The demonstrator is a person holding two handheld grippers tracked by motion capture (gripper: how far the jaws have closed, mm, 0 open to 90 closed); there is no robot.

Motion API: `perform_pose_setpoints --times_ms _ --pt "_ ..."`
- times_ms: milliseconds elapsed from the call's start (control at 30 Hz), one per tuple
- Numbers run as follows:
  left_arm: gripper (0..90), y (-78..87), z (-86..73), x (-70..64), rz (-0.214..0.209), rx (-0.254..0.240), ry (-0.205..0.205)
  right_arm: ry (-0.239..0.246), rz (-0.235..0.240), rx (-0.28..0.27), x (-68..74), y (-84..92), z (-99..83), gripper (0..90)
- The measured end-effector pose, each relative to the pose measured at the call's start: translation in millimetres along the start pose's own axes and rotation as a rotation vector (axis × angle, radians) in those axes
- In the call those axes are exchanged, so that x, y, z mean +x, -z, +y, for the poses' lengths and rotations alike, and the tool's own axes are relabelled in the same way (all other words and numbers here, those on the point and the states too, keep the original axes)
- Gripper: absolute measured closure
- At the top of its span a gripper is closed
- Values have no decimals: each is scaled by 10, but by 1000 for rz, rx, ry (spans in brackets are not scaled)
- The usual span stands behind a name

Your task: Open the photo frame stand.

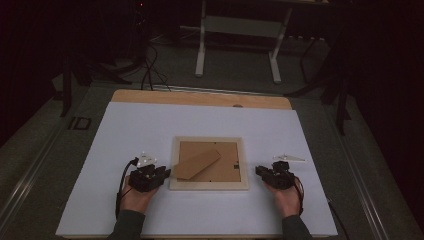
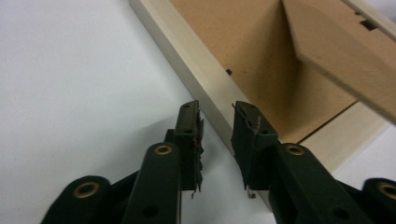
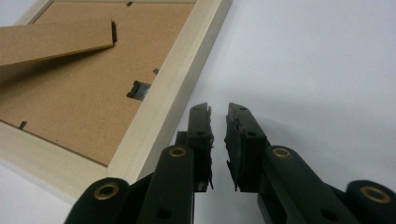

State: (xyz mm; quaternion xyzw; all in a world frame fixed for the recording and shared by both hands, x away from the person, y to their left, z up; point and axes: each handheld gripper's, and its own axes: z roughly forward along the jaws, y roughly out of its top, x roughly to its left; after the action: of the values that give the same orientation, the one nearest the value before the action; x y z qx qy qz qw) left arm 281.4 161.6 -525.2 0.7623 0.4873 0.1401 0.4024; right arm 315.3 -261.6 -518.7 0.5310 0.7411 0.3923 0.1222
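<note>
A pale wooden picture frame lies face down on the white sheet between two hand-held black grippers.

At about eight o'clock from the frame, the left gripper (image 1: 159,174) sits low at the frame's left edge; in the left gripper view its jaws stand a little apart, astride the pale wooden rail, with the pads not pressing on it. The pale wooden picture frame (image 1: 209,185) lies flat at the middle of the white sheet (image 1: 150,125), its brown fibreboard back up and its brown stand flap (image 1: 197,164) raised. At four o'clock, the right gripper (image 1: 263,172) rests just beside the frame's right rail, jaws slightly parted and holding nothing.
</note>
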Motion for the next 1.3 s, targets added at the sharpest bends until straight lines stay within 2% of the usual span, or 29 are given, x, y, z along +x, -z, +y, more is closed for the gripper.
perform_pose_setpoints --times_ms 133,233,500,567,800,933,1033,1133,1300 --pt "675 32 15 -17 6 -13 2 -3 -1 3 -15 3 -2 761" --pt "668 87 30 0 -16 -28 30 -7 -5 -3 -24 11 1 731" --pt "636 229 154 44 -33 -56 53 -17 6 -9 -51 45 -11 691" --pt "632 244 191 42 -32 -55 34 -12 -6 -9 -56 66 -7 687" --pt "611 281 272 22 -40 -76 21 -13 8 -19 -75 101 -2 688" --pt "583 286 374 25 -62 -90 16 -20 13 -17 -83 108 -16 684" --pt "570 259 441 12 -77 -74 -4 -20 14 -21 -85 122 -11 681" --pt "564 215 480 -2 -104 -73 0 -15 14 -21 -87 118 -11 677" --pt "562 157 545 -46 -91 -74 -18 -3 20 -11 -53 90 -7 656"
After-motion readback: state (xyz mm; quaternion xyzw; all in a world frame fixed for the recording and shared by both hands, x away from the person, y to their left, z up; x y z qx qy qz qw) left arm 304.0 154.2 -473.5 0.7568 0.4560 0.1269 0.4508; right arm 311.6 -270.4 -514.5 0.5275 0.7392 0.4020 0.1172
